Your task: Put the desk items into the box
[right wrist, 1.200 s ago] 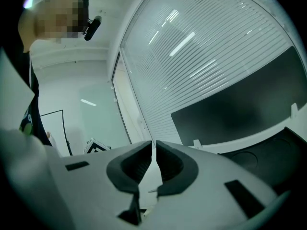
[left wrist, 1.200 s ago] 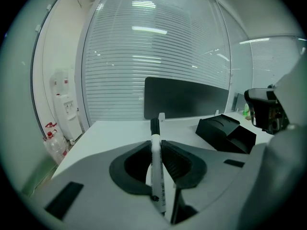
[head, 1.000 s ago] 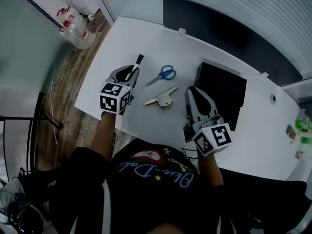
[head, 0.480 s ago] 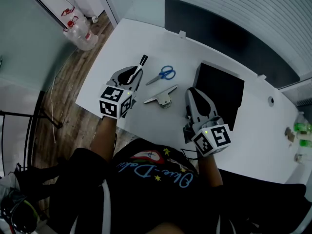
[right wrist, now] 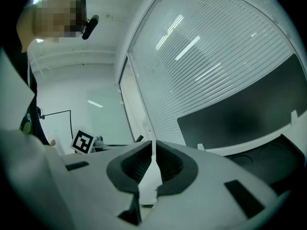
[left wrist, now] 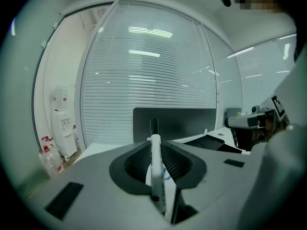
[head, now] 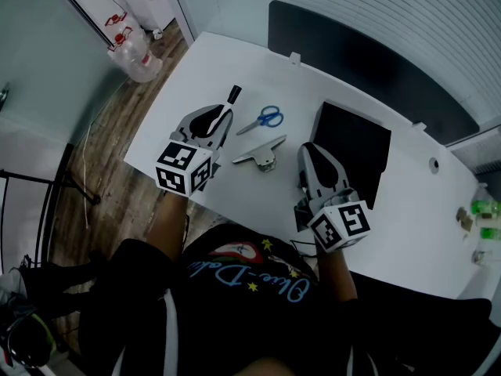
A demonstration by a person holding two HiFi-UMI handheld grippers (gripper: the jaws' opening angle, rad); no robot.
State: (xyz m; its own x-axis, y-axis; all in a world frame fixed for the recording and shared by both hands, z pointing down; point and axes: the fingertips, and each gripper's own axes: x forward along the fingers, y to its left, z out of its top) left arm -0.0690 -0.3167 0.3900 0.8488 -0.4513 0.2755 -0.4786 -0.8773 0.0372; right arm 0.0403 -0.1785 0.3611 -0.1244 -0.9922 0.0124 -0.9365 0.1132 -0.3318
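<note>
My left gripper (head: 222, 117) (left wrist: 156, 150) is shut on a white marker (head: 232, 97) (left wrist: 156, 171) with a black cap, held lifted above the left part of the white desk (head: 196, 65); the marker's cap sticks out past the fingertips. Blue-handled scissors (head: 263, 119) and a metal clip (head: 261, 155) lie on the desk just to its right. The black box (head: 356, 143) (left wrist: 211, 143) sits open at centre right. My right gripper (head: 310, 150) (right wrist: 153, 153) hovers at the box's left edge, shut with nothing in it.
A dark partition panel (head: 352, 45) runs along the desk's far edge. Water bottles (head: 137, 53) stand on the wooden floor at the left. Small green items (head: 485, 210) sit at the desk's far right.
My left gripper has risen with the marker and shifted slightly toward the scissors. The right gripper has stayed where it was.
</note>
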